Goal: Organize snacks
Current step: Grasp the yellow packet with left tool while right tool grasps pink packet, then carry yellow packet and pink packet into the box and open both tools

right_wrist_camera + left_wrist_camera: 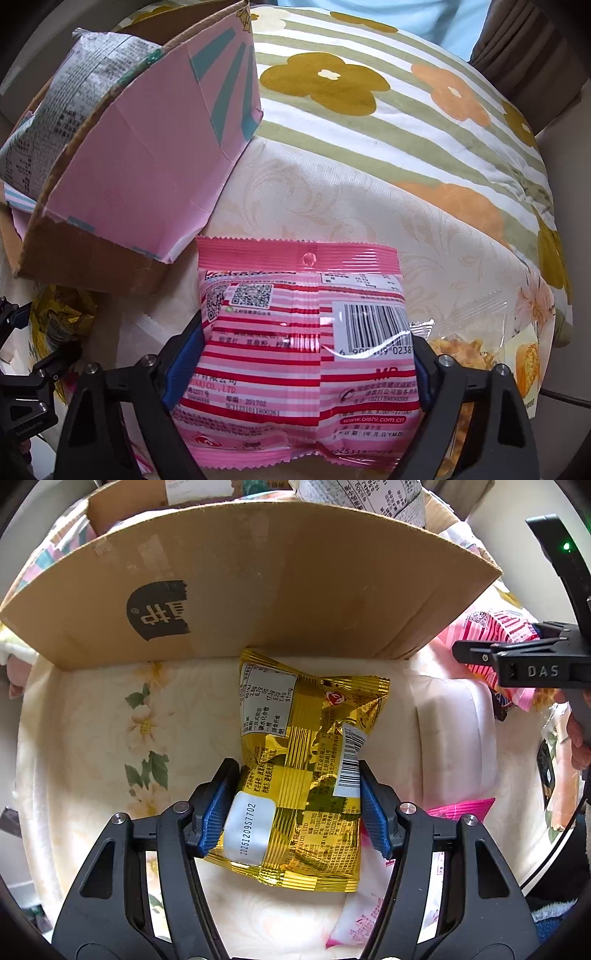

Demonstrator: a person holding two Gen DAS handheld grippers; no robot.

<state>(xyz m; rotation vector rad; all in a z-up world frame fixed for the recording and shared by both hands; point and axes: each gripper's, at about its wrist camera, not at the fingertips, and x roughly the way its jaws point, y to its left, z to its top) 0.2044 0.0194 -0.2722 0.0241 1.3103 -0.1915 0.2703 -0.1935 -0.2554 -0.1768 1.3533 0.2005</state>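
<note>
On the cream floral cloth (92, 738) my left gripper (295, 805) pinches a crinkled gold foil snack packet (306, 775) before the brown cardboard box (258, 583) — my right gripper (295, 365) clasps a pink striped snack bag (303, 350) near the box's corner.

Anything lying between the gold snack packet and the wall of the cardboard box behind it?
No. In the left wrist view the gold snack packet has its top edge right at the foot of the cardboard box wall, with only bare floral cloth to either side.
</note>
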